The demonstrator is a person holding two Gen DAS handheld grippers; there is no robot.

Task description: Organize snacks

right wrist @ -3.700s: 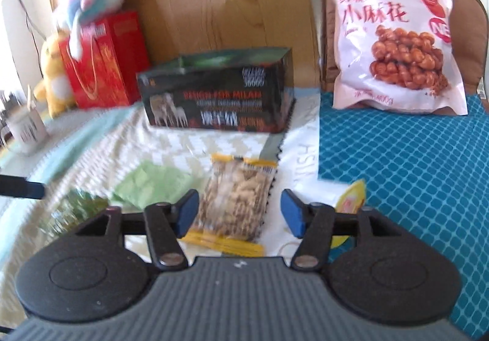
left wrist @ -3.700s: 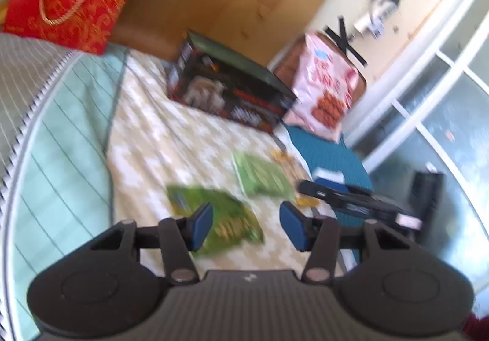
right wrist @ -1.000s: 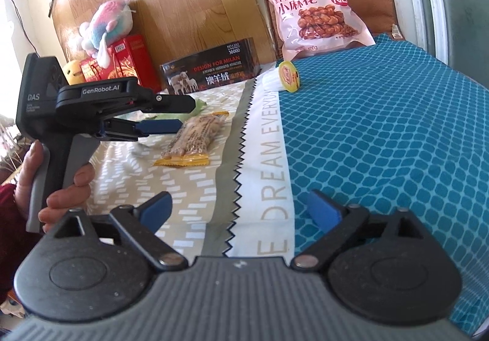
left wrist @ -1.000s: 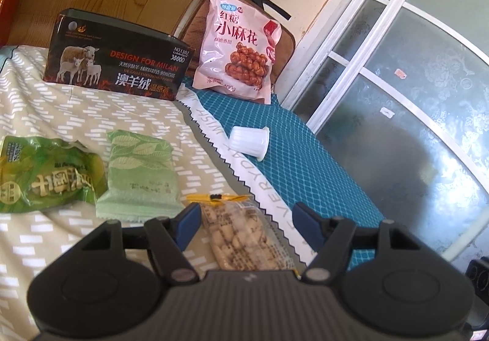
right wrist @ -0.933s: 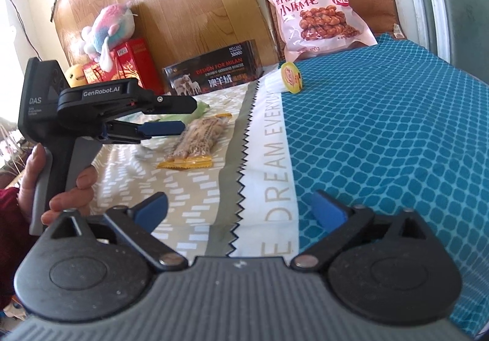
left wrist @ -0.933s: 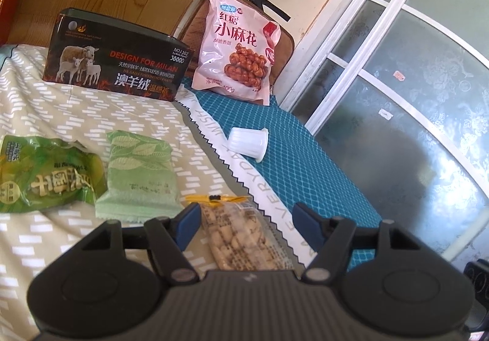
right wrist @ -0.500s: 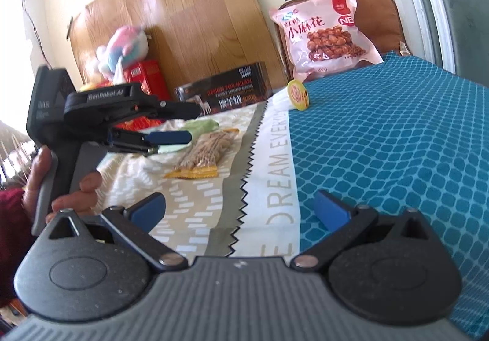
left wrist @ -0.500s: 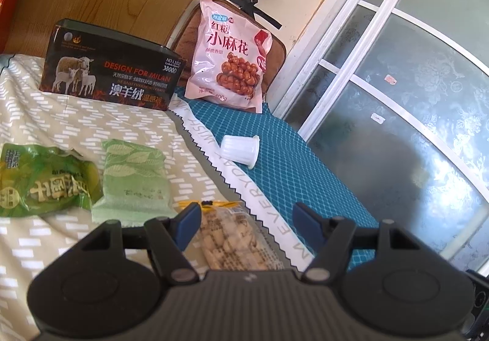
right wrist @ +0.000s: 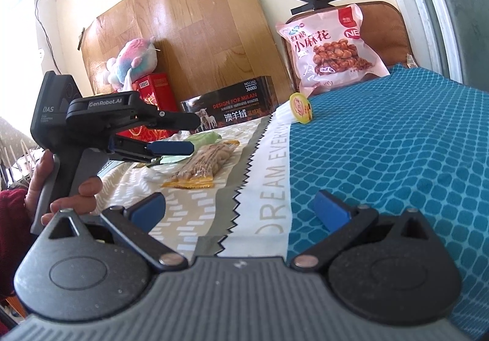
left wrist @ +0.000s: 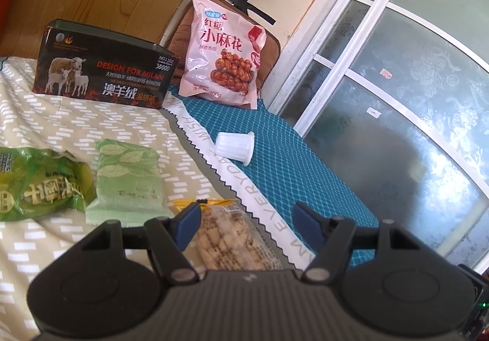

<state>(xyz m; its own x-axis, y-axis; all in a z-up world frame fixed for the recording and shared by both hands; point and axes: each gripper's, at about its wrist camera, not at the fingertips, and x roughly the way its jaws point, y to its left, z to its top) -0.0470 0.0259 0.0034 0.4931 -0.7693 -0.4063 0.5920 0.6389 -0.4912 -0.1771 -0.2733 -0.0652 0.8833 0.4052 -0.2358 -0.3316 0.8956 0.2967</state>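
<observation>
Left gripper point(left wrist: 246, 223) hovers, jaws apart, peanut packet point(left wrist: 227, 238) lying between them, seemingly untouched. Right gripper point(right wrist: 240, 209) gapes wide over bare bedspread point(right wrist: 397, 163), packet ahead-left of it.

Since the earliest pictures, the left gripper point(left wrist: 246, 218) has shifted from above the dark green snack bag point(left wrist: 39, 185) to above the clear peanut packet point(left wrist: 227, 237), jaws wider apart. The right gripper point(right wrist: 240, 209) has drawn back to the near side, off that packet, jaws spread wider. A white jelly cup point(left wrist: 234, 146) now lies on the teal cover point(left wrist: 275, 151).
</observation>
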